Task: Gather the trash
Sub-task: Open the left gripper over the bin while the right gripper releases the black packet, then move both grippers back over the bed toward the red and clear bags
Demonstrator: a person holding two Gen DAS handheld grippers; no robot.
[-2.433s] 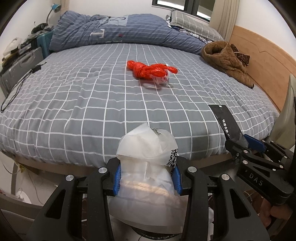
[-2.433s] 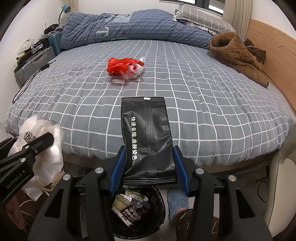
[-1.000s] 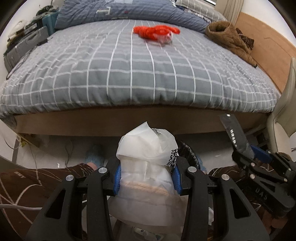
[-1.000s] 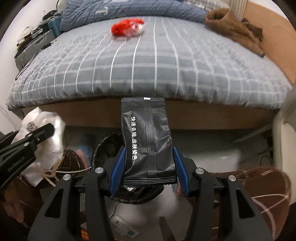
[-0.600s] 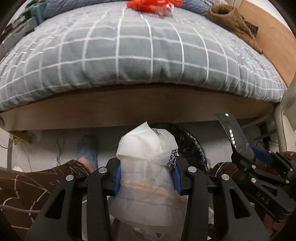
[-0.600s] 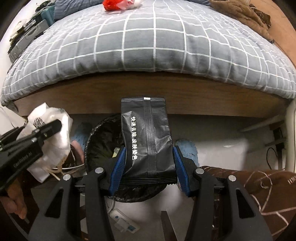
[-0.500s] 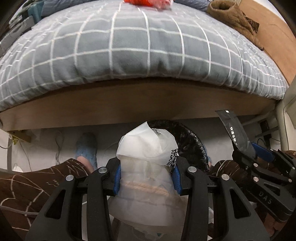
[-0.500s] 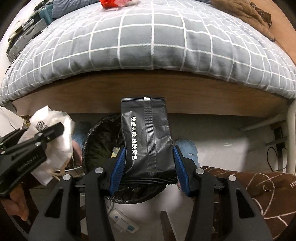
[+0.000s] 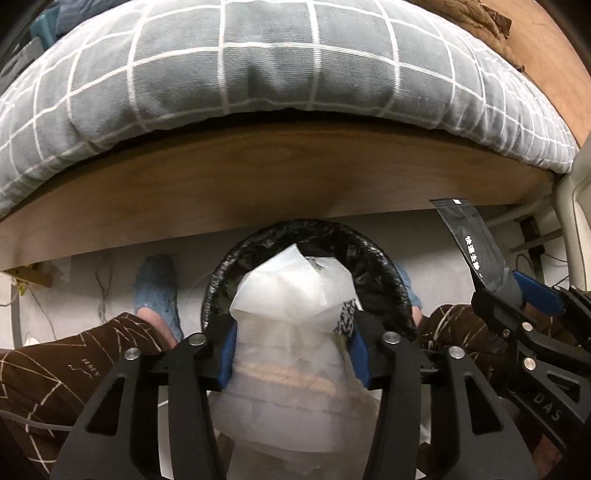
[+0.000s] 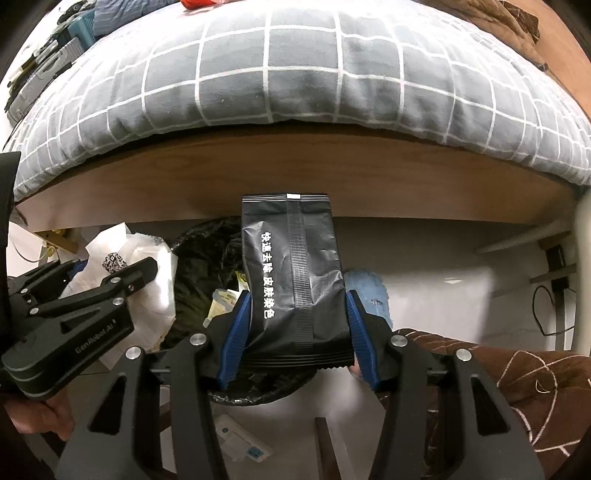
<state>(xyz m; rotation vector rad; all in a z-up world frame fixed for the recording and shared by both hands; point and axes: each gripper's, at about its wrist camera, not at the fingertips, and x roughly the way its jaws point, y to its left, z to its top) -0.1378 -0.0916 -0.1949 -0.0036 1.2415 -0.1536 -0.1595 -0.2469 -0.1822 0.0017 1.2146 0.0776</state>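
Left wrist view: the left gripper (image 9: 293,349), its jaws opening, has a white plastic bag (image 9: 291,295) between its blue pads, poised above a black-lined bin (image 9: 384,266) below the bed (image 9: 258,74). Right wrist view: the right gripper (image 10: 295,328) clamps a black pouch (image 10: 291,280) upright over the same bin (image 10: 199,251). A red bag (image 10: 195,3) lies on the bed.

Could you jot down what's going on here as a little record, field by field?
Place: floor beside a bed with a grey checked cover
Bin: black-lined trash bin below both grippers
Left gripper: jaws opening, white plastic bag between them, over the bin
Right gripper: shut on a black pouch with white lettering
Left on bed: red bag, partly seen
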